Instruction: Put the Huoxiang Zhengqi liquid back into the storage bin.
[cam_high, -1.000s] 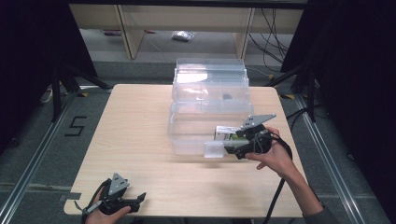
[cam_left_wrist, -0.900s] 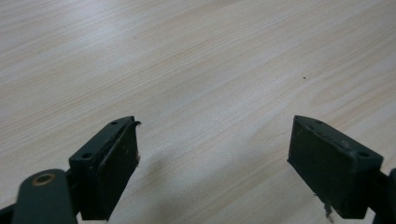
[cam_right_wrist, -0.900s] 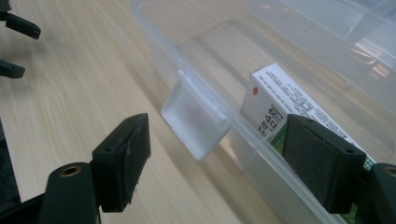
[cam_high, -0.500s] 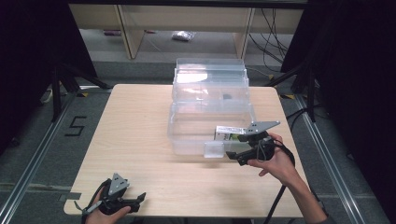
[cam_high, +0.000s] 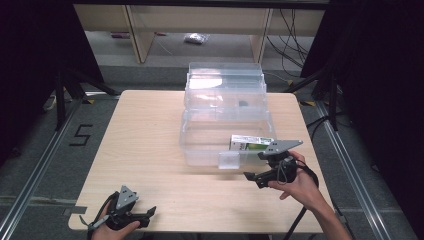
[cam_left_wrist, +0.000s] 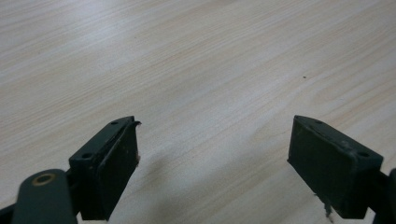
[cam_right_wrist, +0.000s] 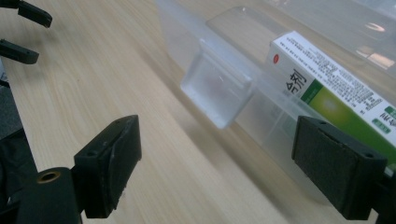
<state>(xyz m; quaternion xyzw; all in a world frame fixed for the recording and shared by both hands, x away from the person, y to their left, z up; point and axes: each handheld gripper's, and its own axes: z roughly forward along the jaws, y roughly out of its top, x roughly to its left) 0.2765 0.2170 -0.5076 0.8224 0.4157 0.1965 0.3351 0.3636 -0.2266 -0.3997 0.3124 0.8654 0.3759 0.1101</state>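
Our right claw (cam_high: 252, 176) has just spread wide and backed off empty, leaving the white-and-green carton (cam_high: 251, 143) in the clear plastic bin (cam_high: 200, 145) near the table's (cam_high: 145, 135) right edge; left claw (cam_high: 150, 212) idles spread.

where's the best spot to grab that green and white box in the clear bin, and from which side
Probably from above, across its narrow width near the middle. The green and white box lies flat in the clear bin, tight behind the front wall, so a level approach is blocked. The right gripper, open, is nearest.
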